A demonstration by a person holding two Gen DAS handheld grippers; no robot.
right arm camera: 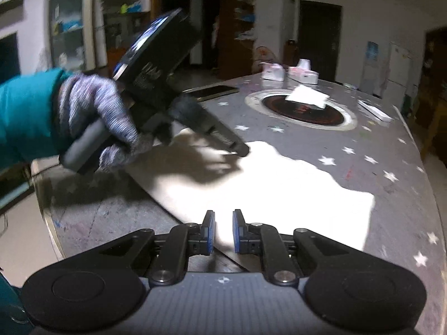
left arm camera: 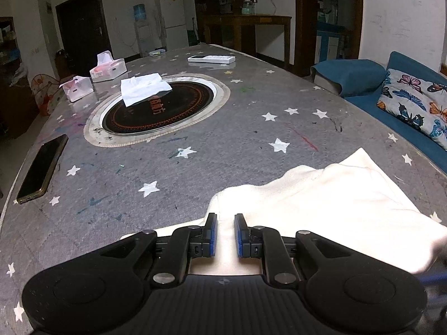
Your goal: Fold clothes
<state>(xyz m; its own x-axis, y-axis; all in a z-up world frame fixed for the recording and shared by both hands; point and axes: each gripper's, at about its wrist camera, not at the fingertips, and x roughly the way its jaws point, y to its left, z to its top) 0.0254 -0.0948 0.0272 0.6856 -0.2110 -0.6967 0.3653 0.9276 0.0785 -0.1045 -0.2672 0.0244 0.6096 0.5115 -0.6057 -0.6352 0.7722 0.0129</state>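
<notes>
We observe a dim room with white walls [left arm camera: 402, 14], a dark door [left arm camera: 83, 28], a white refrigerator [left arm camera: 174, 18], a wooden side table [left arm camera: 245, 28] and — at the right — a blue sofa [left arm camera: 413, 95] with a butterfly-print cushion [left arm camera: 413, 103].

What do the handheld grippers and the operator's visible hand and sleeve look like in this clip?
Both the left gripper and right gripper are matte black with rounded lobes, silver pivot bolts, a ribbed grey centre and blue finger pads. The left hand wears a speckled grey-purple knit glove, with a teal sleeve.
</notes>
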